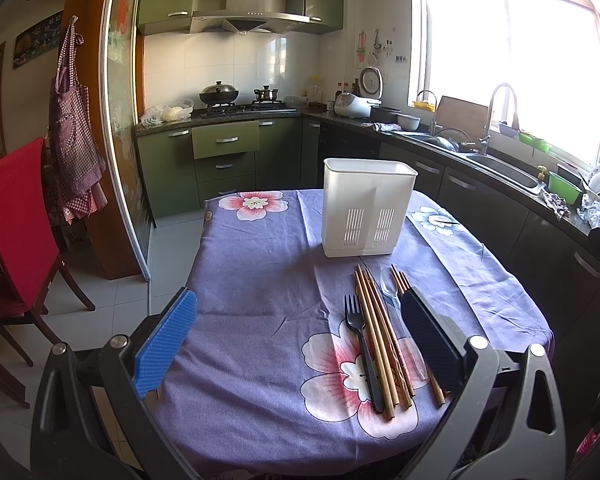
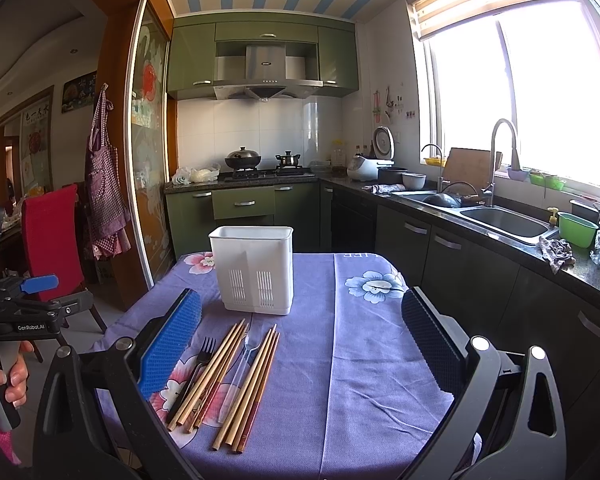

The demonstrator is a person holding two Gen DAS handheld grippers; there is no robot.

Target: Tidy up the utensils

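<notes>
Near the table's point(image 2: 380, 360) 6 o'clock edge lie chopsticks point(image 2: 228, 376); left gripper point(image 1: 300, 340) and right gripper point(image 2: 300, 340) gape wide, empty, bare cloth between

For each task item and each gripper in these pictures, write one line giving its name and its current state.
Utensil holder: upright on the tablecloth, nothing showing above its rim.
Fork: lying flat beside the chopsticks.
Chopsticks: lying flat, loosely side by side.
Clear spoon: lying flat among the chopsticks.
Left gripper: open, holding nothing.
Right gripper: open, holding nothing.
</notes>
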